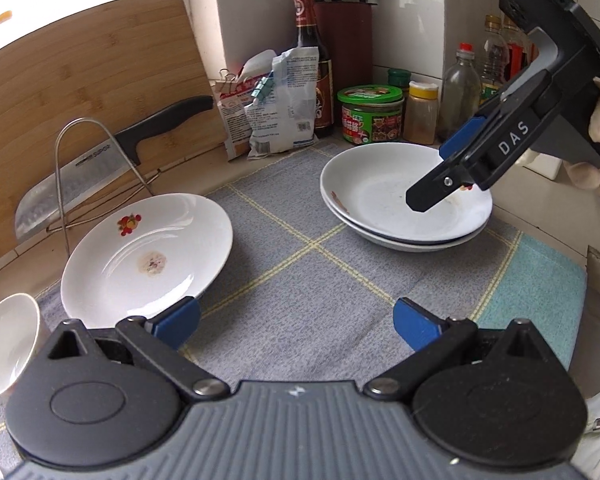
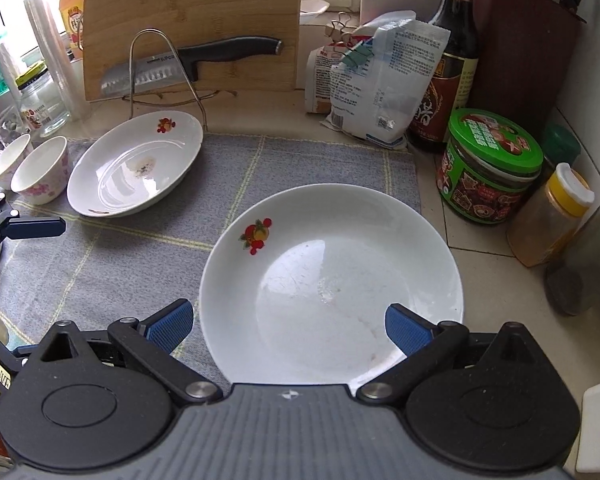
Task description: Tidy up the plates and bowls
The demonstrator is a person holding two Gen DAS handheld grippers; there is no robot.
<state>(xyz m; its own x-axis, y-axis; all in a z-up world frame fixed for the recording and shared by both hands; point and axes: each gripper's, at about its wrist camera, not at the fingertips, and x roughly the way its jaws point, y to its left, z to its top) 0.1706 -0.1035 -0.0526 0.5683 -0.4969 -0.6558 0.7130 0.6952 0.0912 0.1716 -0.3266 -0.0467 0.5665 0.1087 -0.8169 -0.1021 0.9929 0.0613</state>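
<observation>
Landmark: grey checked mat [image 2: 148, 256]. Reading left to right.

Two small cups [image 2: 40, 176], white with pink flowers, are sitting upright at the mat's left edge, touching each other.

Single plate [image 2: 136, 164], white and shallow, is lying on the mat's left back part just beside the cups. It is showing a red-and-orange fruit print on the rim and a brownish smear in the well.

Left gripper [image 1: 296, 322] is hanging over the mat's near middle, jaws spread wide, gripping nothing.

Plate stack [image 1: 404, 200], two white plates nested, is resting on the mat's right back part. The top plate [image 2: 332, 280] is carrying the same fruit print, with faint residue in the well.

Right gripper [image 2: 288, 326] is hovering above the stack, jaws wide apart and empty, one blue pad over the well, the other over the mat.
</observation>
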